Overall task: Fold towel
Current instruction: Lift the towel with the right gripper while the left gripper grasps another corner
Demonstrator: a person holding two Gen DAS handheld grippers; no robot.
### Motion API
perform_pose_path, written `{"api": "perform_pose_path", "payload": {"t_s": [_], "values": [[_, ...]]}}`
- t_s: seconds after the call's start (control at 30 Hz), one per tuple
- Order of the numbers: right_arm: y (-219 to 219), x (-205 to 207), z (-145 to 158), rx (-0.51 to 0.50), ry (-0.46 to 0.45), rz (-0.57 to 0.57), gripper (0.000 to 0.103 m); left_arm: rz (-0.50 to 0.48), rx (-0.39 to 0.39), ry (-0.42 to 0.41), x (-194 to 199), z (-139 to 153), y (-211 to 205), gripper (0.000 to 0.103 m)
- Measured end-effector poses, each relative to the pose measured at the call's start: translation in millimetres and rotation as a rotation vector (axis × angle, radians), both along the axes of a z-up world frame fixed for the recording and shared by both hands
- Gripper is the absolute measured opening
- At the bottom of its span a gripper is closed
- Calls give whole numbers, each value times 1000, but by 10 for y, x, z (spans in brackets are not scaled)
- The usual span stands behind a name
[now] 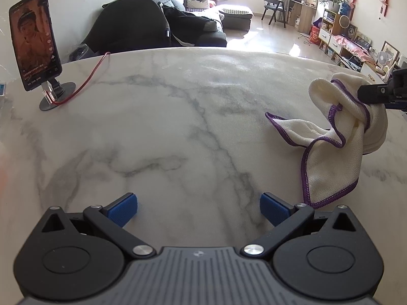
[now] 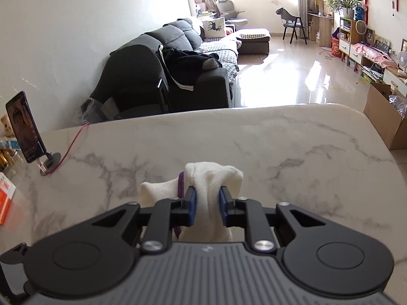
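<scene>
Towel [image 1: 328,152], cream with purple trim, hangs bunched from my right tool [image 2: 206,204], pinched between its blue pads, its lower end trailing on the marble desk [image 1: 178,117]. My left tool [image 1: 198,209] gapes wide over bare desk, the towel just right of it.

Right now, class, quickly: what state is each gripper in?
Left gripper: jaws open, holding nothing, above the marble table.
Right gripper: jaws shut on the bunched cream towel.
</scene>
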State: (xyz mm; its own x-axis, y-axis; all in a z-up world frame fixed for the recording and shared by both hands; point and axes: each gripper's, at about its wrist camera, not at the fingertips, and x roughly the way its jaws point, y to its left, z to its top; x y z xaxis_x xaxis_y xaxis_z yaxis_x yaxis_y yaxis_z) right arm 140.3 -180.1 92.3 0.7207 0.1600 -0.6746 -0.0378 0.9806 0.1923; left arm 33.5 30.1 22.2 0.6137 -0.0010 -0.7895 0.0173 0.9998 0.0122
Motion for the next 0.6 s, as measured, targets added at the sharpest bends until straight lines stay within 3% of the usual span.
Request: {"api": "perform_pose_path", "payload": {"t_s": [0.03, 0.2, 0.3, 0.4, 0.43, 0.47, 0.6], "values": [[-13, -5, -13, 3, 4, -2, 21, 3, -11, -1, -1, 7, 12, 102], [-5, 6, -102, 9, 30, -5, 21, -49, -220, -24, 18, 144, 76, 102], [14, 18, -119, 5, 36, -2, 22, -92, -273, -49, 48, 218, 14, 100], [28, 25, -114, 4, 35, 0, 22, -136, -317, -57, 104, 252, -70, 91], [32, 27, -111, 4, 35, 0, 22, -152, -335, -55, 126, 259, -100, 79], [34, 30, -109, 4, 35, 0, 22, -165, -348, -51, 140, 253, -125, 73], [38, 34, -103, 6, 37, 1, 23, -217, -396, -47, 179, 217, -226, 70]]}}
